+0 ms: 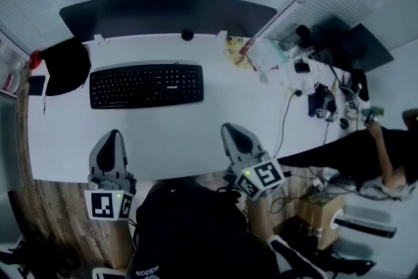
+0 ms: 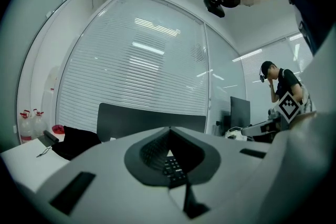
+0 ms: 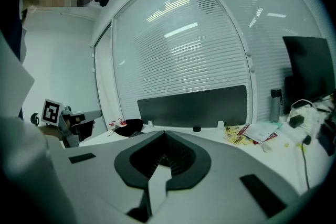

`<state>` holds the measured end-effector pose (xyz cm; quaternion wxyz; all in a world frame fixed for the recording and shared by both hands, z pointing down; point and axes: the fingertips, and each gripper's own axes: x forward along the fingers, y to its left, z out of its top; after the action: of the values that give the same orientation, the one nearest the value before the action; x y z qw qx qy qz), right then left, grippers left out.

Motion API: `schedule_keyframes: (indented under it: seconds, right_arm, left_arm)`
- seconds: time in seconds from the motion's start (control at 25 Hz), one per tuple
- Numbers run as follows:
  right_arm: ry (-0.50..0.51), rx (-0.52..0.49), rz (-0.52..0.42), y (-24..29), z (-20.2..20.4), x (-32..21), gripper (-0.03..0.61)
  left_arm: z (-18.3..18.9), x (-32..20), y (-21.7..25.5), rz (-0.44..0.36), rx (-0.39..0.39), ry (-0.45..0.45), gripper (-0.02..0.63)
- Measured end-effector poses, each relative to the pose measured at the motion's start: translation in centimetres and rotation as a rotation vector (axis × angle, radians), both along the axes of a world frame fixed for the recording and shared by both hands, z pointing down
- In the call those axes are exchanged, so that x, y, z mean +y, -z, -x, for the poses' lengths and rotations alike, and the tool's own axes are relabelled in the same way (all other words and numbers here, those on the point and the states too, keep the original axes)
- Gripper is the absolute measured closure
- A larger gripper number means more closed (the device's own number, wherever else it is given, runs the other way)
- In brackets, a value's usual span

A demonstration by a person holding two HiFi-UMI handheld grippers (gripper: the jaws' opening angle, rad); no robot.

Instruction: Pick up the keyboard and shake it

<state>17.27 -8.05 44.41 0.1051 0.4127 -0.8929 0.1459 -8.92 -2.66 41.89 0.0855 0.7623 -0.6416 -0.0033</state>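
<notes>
A black keyboard (image 1: 146,85) lies flat on the white desk (image 1: 196,134), left of centre. My left gripper (image 1: 112,138) hovers over the desk's near edge, below the keyboard's left half, shut and empty. My right gripper (image 1: 234,135) is beside it to the right, also shut and empty, a little below and right of the keyboard. In the left gripper view a few keys of the keyboard (image 2: 173,168) show through the gap behind the shut left gripper (image 2: 169,129). The right gripper (image 3: 164,135) in its own view points at the dark back panel.
A dark divider panel (image 1: 166,13) runs along the desk's far edge. A black cloth bundle (image 1: 64,65) lies left of the keyboard. Papers and packets (image 1: 255,52) and cables (image 1: 287,114) clutter the right side. A person (image 1: 385,147) sits at the far right.
</notes>
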Motion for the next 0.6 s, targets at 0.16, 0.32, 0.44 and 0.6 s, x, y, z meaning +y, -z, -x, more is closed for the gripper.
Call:
schedule_keyframes:
  seconds: [0.16,0.32,0.44,0.6]
  right_arm:
    - [0.018,-0.011,0.023,-0.6,-0.1,-1.4,0.576]
    - [0.014,-0.028,0.027,-0.2,0.4,-1.9,0.577]
    - [0.002,-0.039,0.034,-0.1,0.7,-1.3,0.577]
    - [-0.012,-0.035,0.033,0.3,1.6,0.3,0.576]
  left_arm:
    - [0.9,-0.6,0.1,0.002,-0.007,0.042,0.612]
    - [1.8,-0.2,0.2,0.022,-0.016,0.05,0.612]
    - [2.3,0.2,0.3,0.03,-0.023,0.035,0.612]
    - [2.7,0.5,1.4,0.012,-0.046,-0.015,0.612]
